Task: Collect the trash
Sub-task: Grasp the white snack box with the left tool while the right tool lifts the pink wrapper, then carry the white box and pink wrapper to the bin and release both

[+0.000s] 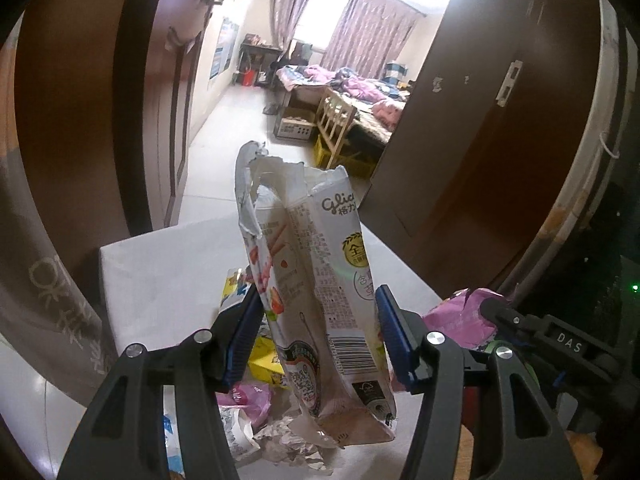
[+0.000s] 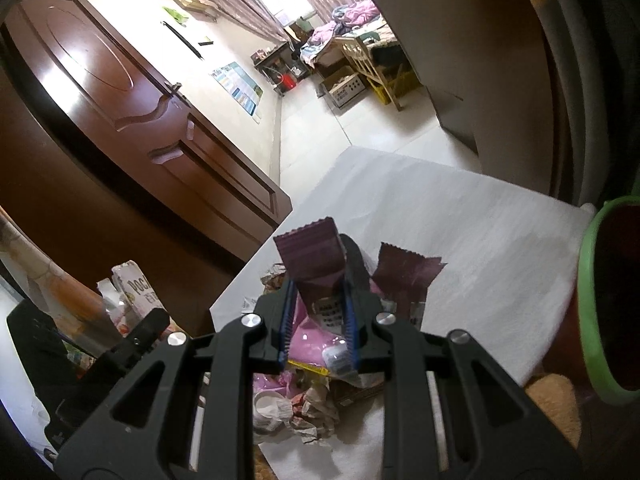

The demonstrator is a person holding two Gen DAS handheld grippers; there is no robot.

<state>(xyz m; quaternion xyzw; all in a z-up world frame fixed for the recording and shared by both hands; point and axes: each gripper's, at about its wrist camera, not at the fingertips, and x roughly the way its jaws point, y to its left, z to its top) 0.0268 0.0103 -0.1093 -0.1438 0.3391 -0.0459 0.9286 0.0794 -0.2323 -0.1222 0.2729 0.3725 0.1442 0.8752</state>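
Note:
My left gripper (image 1: 318,328) is shut on a torn white Pocky snack box (image 1: 312,264) and holds it upright above the trash pile (image 1: 272,412) on the white table (image 1: 160,280). The box also shows at the left of the right wrist view (image 2: 134,292). My right gripper (image 2: 318,320) is shut on a purple and pink snack wrapper (image 2: 314,258), lifted over crumpled wrappers and paper (image 2: 308,408). The same pink wrapper and the right gripper show at the right of the left wrist view (image 1: 460,312).
A second dark purple wrapper (image 2: 404,272) lies on the table (image 2: 460,232) beside the right gripper. A green-rimmed bin (image 2: 596,312) stands at the table's right edge. Yellow packaging (image 1: 266,360) lies in the pile. Brown doors (image 2: 132,92) flank the table; a bedroom lies beyond.

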